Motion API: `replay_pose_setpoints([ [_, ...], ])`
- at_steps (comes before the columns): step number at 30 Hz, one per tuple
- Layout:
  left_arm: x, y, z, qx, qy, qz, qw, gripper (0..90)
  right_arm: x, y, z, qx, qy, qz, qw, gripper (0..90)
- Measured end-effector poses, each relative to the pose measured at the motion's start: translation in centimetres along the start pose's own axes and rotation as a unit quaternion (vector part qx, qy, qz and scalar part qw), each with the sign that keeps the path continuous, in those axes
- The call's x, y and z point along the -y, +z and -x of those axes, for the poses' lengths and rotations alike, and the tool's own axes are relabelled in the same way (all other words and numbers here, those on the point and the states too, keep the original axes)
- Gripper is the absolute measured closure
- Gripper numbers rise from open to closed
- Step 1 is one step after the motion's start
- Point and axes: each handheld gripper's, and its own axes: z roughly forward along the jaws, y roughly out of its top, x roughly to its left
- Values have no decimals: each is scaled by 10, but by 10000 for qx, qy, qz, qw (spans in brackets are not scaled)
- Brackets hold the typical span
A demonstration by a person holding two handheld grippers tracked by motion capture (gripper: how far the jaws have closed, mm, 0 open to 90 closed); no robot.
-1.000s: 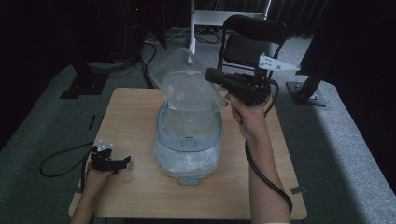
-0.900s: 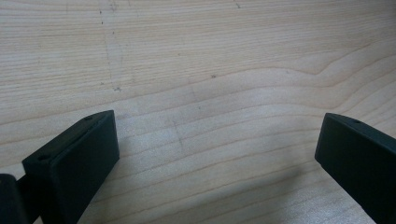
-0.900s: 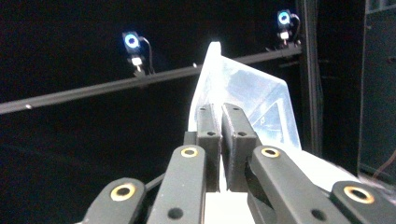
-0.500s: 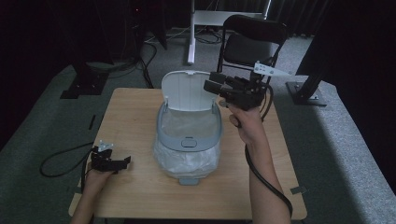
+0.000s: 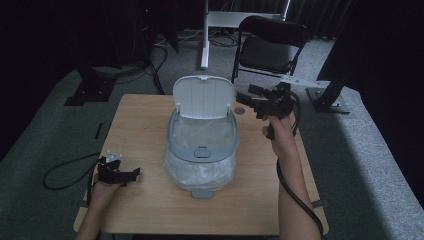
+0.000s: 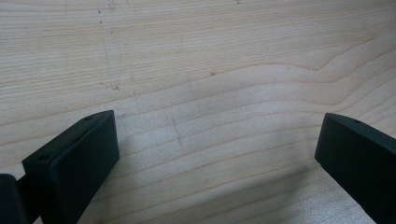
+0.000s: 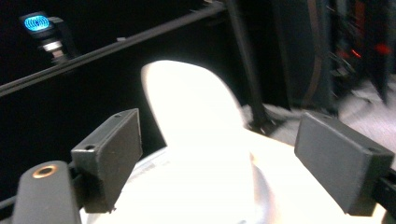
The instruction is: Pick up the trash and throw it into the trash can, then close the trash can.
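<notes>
Since half a second ago the right gripper (image 5: 245,99) has been drawn back from the lid (image 5: 204,97), which was touched then and is now left standing upright, hinged open at the far rim of the bin (image 5: 201,150). A full second ago a clear bag was held up above the bin; now the bag (image 5: 200,172) is seen seated inside, its plastic folded down over the outside of the body.

The bin is placed at the middle of the table (image 5: 145,125). The right gripper is held in the air just to the right of the lid, pointed toward it. In the right gripper view its jaws are seen spread wide with nothing between them, and the lid (image 7: 196,121) is shown beyond, overexposed.

The left gripper (image 5: 131,175) is rested low near the table's near left corner, well apart from the bin. In the left gripper view its jaws are also set wide apart and empty over bare wood (image 6: 210,70).
</notes>
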Motion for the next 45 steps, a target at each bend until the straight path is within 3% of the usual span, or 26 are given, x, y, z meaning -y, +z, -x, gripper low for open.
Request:
replay_pose_setpoints([
  [2, 0, 0, 0, 0, 0, 2, 10000, 6, 3, -1, 10, 106, 168, -37, 9998, 144],
  [9, 0, 0, 0, -9, 7, -1, 10000, 6, 10, 2, 32, 543, 400, -111, 9977, 146],
  [18, 0, 0, 1, -18, 14, -12, 10000, 6, 7, 13, 51, 743, 735, -72, 9945, 147],
  [30, 1, -1, 1, -5, 28, -13, 10000, 7, -5, 38, 58, 724, 855, -219, 9935, 146],
  [37, 1, -1, 2, -15, 48, -22, 10000, 6, -8, 49, 51, 407, 853, -266, 9952, 146],
  [45, 1, -1, 2, -21, 54, -30, 10000, 6, -12, 46, 44, 183, 777, -275, 9964, 151],
])
